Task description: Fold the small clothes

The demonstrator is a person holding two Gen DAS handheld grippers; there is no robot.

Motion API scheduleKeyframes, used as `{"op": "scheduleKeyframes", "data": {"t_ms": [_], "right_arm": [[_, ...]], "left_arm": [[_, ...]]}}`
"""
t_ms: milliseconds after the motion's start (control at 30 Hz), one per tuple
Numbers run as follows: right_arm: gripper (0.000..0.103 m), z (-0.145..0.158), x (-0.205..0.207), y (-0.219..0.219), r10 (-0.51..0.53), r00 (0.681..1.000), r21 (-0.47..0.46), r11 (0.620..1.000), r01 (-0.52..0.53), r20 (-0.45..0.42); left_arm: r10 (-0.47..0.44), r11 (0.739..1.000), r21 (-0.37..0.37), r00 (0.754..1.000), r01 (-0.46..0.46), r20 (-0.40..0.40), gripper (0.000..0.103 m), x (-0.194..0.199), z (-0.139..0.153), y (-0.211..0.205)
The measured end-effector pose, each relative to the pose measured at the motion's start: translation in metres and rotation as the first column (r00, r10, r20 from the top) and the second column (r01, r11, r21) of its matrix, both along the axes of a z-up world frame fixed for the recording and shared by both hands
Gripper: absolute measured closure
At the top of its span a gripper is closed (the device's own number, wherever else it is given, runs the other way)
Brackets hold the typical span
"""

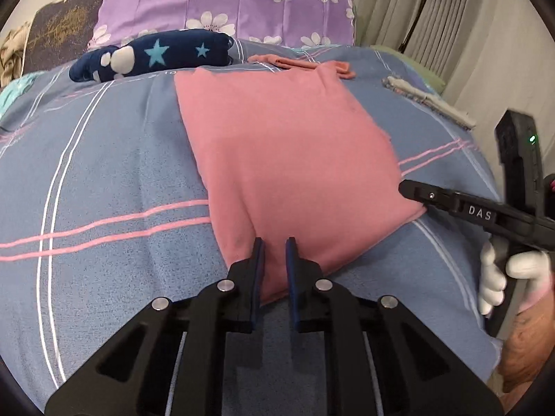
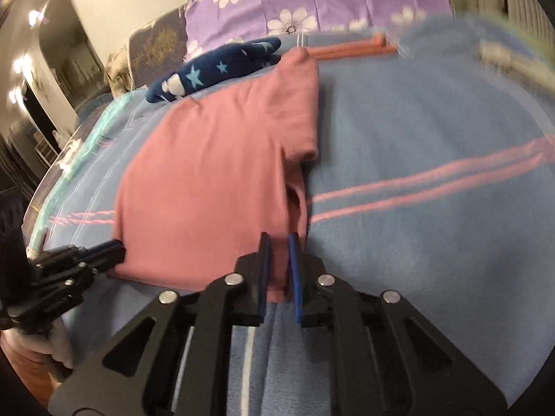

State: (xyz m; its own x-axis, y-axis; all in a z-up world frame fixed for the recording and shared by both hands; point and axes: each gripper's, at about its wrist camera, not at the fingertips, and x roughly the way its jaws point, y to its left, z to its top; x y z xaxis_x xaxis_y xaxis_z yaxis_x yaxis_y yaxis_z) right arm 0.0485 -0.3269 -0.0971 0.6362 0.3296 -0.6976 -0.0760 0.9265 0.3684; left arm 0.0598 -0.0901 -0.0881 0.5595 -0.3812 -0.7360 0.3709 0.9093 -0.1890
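A pink garment (image 1: 288,159) lies folded flat on the blue striped bedspread (image 1: 104,173). My left gripper (image 1: 275,242) is at the garment's near edge, jaws narrowly apart with pink cloth between them. My right gripper (image 2: 279,239) sits at the garment's near right corner (image 2: 277,277), jaws narrowly apart around a fold of pink cloth. The right gripper also shows in the left wrist view (image 1: 404,187) touching the garment's right corner. The left gripper shows in the right wrist view (image 2: 118,251) at the garment's left corner. The garment (image 2: 215,173) has a sleeve folded on its right side.
A navy star-print garment (image 1: 152,55) lies folded at the far side of the bed. A salmon cloth (image 1: 298,64) lies behind the pink garment. A pale strip of cloth (image 1: 426,98) lies at the far right. A purple flowered pillow (image 1: 225,3) stands at the back.
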Motion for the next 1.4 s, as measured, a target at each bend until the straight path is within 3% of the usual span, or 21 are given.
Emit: {"op": "scheduleKeyframes", "data": {"t_ms": [33, 133, 333, 400, 467, 667, 833, 933, 967, 1000, 1033, 1133, 1200, 1233, 1300, 1333, 1400], "right_arm": [[0.092, 0.001, 0.001, -0.005, -0.002, 1.000, 0.025, 1.000, 0.002, -0.014], [0.084, 0.008, 0.001, -0.001, 0.013, 1.000, -0.020, 1.000, -0.013, 0.001], [0.078, 0.055, 0.009, 0.002, 0.094, 0.990, -0.070, 0.994, -0.086, 0.110], [0.069, 0.068, 0.025, -0.002, 0.103, 0.985, -0.085, 0.992, -0.091, 0.138], [0.060, 0.074, 0.047, -0.004, 0.111, 0.983, -0.085, 0.991, -0.100, 0.144], [0.040, 0.068, 0.122, -0.001, 0.100, 0.992, -0.140, 0.986, -0.089, 0.079], [0.039, 0.055, 0.167, -0.003, 0.083, 0.995, -0.119, 0.990, -0.077, 0.047], [0.041, 0.046, 0.188, -0.005, 0.084, 0.996, -0.103, 0.991, -0.080, 0.029], [0.065, 0.042, 0.195, -0.004, 0.091, 0.996, -0.097, 0.991, -0.089, 0.022], [0.098, 0.040, 0.198, -0.002, 0.101, 0.995, -0.099, 0.990, -0.098, 0.023], [0.098, 0.040, 0.201, -0.001, 0.110, 0.994, -0.103, 0.989, -0.106, 0.027], [0.098, 0.055, 0.189, -0.008, 0.103, 0.984, -0.038, 0.994, -0.098, 0.143], [0.098, 0.058, 0.183, -0.010, 0.092, 0.977, -0.061, 0.995, -0.082, 0.193], [0.098, 0.053, 0.187, -0.009, 0.090, 0.979, -0.093, 0.993, -0.074, 0.185], [0.094, 0.027, 0.204, -0.007, 0.088, 0.991, -0.147, 0.987, -0.073, 0.102], [0.094, 0.011, 0.211, -0.008, 0.087, 0.995, -0.141, 0.987, -0.079, 0.052], [0.089, 0.011, 0.211, -0.016, 0.075, 0.995, -0.083, 0.994, -0.070, 0.060]], "left_arm": [[-0.006, 1.000, -0.007, 1.000, 0.005, -0.011, 0.088, 0.001, -0.001, 0.001], [-0.012, 1.000, -0.022, 0.999, 0.012, -0.030, 0.086, 0.004, 0.006, 0.002], [0.009, 1.000, -0.008, 0.997, -0.009, 0.076, 0.079, 0.026, 0.044, 0.006], [0.022, 1.000, -0.001, 0.995, -0.022, 0.100, 0.068, 0.038, 0.051, 0.006], [0.052, 0.998, 0.036, 0.991, -0.057, 0.127, 0.066, 0.057, 0.055, 0.006], [0.082, 0.995, 0.050, 0.991, -0.088, 0.102, 0.059, 0.118, 0.050, 0.011], [0.108, 0.993, 0.039, 0.993, -0.110, 0.041, 0.050, 0.170, 0.034, 0.021], [0.112, 0.994, -0.002, 0.994, -0.112, -0.007, 0.049, 0.200, 0.024, 0.026], [0.113, 0.993, -0.020, 0.993, -0.114, -0.021, 0.050, 0.207, 0.022, 0.028], [0.120, 0.992, -0.035, 0.992, -0.121, -0.032, 0.058, 0.213, 0.019, 0.030], [0.139, 0.989, -0.044, 0.990, -0.140, -0.035, 0.098, 0.218, 0.017, 0.033], [0.187, 0.981, -0.060, 0.982, -0.185, 0.018, 0.102, 0.211, 0.021, 0.044], [0.242, 0.965, 0.072, 0.964, -0.251, 0.111, 0.103, 0.205, 0.019, 0.044], [0.247, 0.961, 0.101, 0.964, -0.257, 0.098, 0.103, 0.207, 0.010, 0.046], [0.254, 0.967, 0.034, 0.967, -0.254, 0.011, 0.103, 0.215, -0.002, 0.056], [0.257, 0.966, 0.010, 0.966, -0.257, 0.012, 0.103, 0.214, 0.002, 0.059], [0.253, 0.967, -0.024, 0.967, -0.252, 0.039, 0.103, 0.209, 0.012, 0.061]]}}
